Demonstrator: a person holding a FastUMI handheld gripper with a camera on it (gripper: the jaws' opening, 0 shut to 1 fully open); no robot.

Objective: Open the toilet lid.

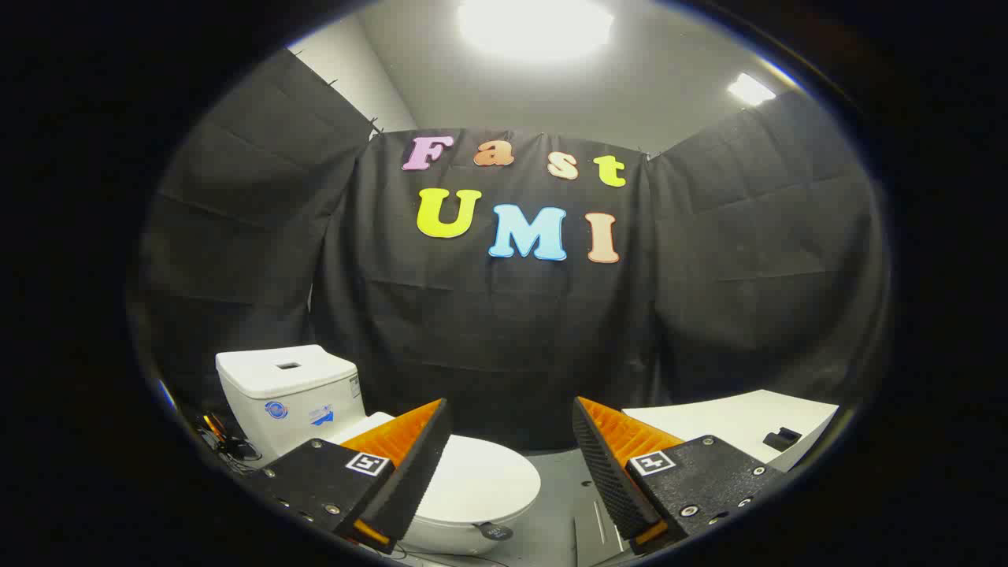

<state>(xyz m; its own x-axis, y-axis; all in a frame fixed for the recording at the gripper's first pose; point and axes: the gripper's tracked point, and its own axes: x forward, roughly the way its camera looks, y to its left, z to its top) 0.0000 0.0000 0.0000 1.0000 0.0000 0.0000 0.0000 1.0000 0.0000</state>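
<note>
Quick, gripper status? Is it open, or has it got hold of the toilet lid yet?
Gripper: open, fingers spread wide, holding nothing. The toilet lid lies shut on the bowl, beyond and partly behind the left finger, not touched.

The left finger point(409, 461) hid the near left part of the closed toilet lid point(480, 480) and the foot of the tank point(287, 394); the stickers on the tank and a small dark object point(781, 438) on the white surface point(732, 425) at right were too small to make out
</note>
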